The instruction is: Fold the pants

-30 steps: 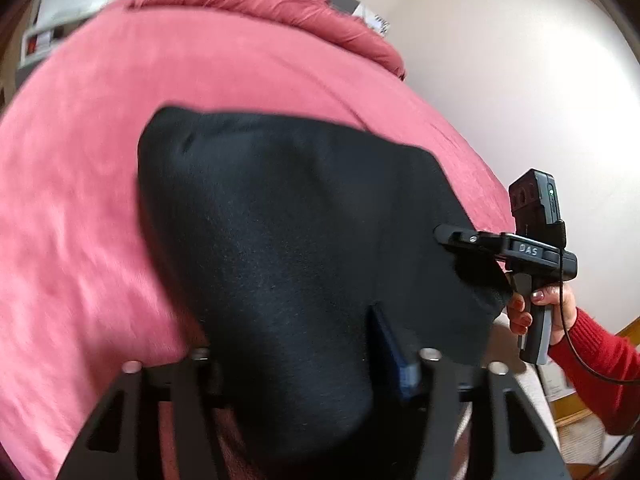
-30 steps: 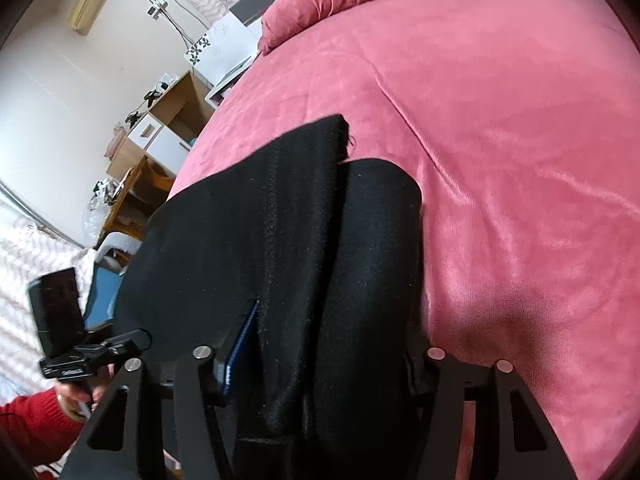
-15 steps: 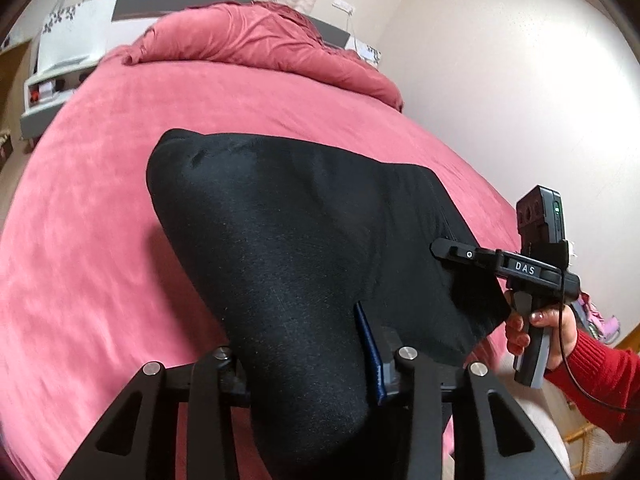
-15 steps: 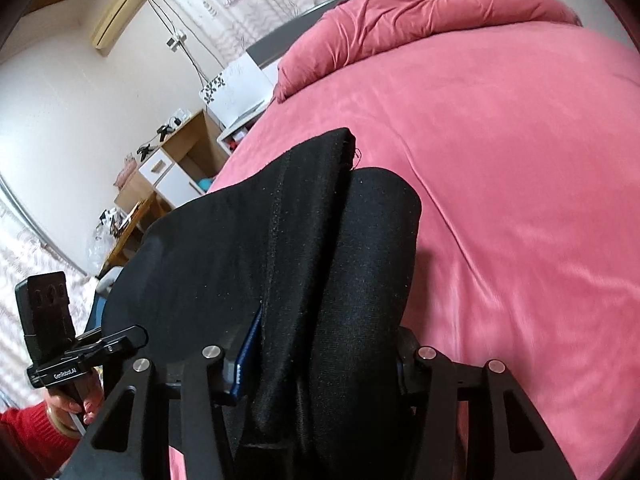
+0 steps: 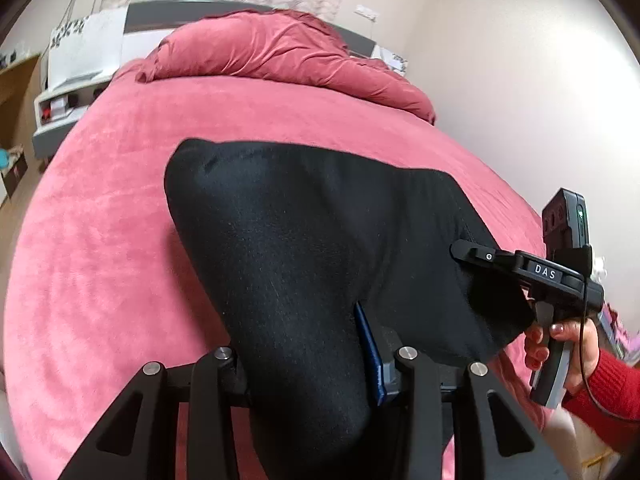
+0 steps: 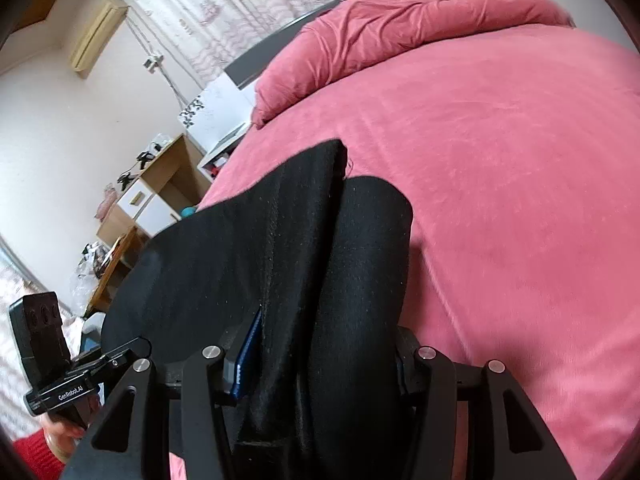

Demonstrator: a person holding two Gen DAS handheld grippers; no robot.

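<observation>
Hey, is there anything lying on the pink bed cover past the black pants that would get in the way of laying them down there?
Nothing visible does. Both grippers already clamp the black pants, and the pink bed cover beyond lies bare up to the bunched duvet at the head end.

left claw [image 5: 308, 364] fingertips buried in black pants [image 5: 304, 240], person cut off at sleeve [image 5: 600, 388]

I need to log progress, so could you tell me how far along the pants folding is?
Partly done: the black pants already lie doubled on the pink bed. In hand: left gripper and right gripper each clamp the near edge, lifted. Left: laying it down and smoothing.
</observation>
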